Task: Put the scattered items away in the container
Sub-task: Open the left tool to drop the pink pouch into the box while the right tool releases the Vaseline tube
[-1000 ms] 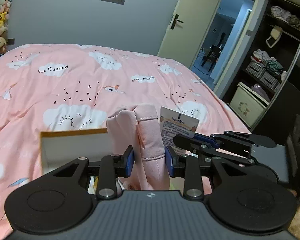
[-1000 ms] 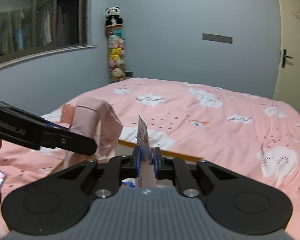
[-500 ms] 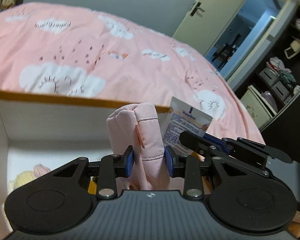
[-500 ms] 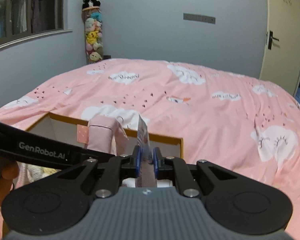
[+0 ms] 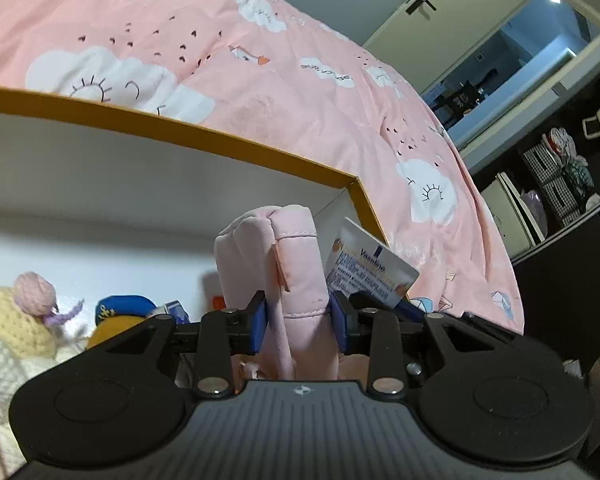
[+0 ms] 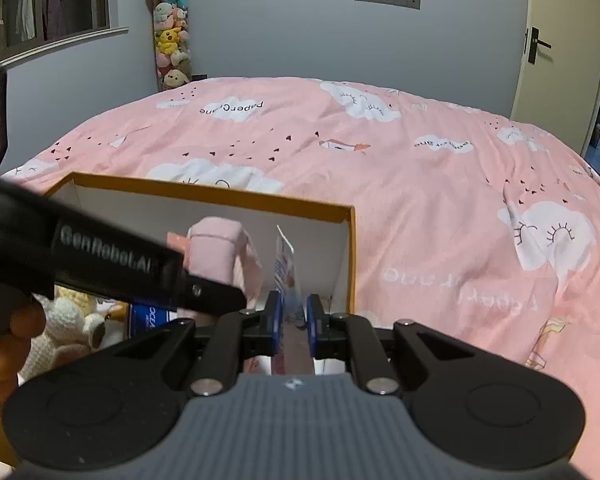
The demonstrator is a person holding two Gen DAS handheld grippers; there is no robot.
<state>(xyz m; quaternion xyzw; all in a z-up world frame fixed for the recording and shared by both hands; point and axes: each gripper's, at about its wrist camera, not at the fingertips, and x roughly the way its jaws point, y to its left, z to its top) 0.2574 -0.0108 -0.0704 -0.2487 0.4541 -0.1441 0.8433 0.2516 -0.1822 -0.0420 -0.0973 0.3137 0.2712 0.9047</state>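
Directly below both my grippers sits the open box (image 6: pixel 352 252). My left gripper (image 5: pixel 300 322) grips the pink pouch (image 5: pixel 288 264), upright; my right gripper (image 6: pixel 292 318), nearer the corner, pinches the Vaseline sachet (image 6: pixel 286 268), upright. Since earlier, both have descended; the box now fills the view.

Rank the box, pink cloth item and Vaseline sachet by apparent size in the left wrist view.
1. box
2. pink cloth item, though it sits nearest the camera
3. Vaseline sachet

Black hand-held gripper (image 5: pixel 300 320), blue pads, silver screws.
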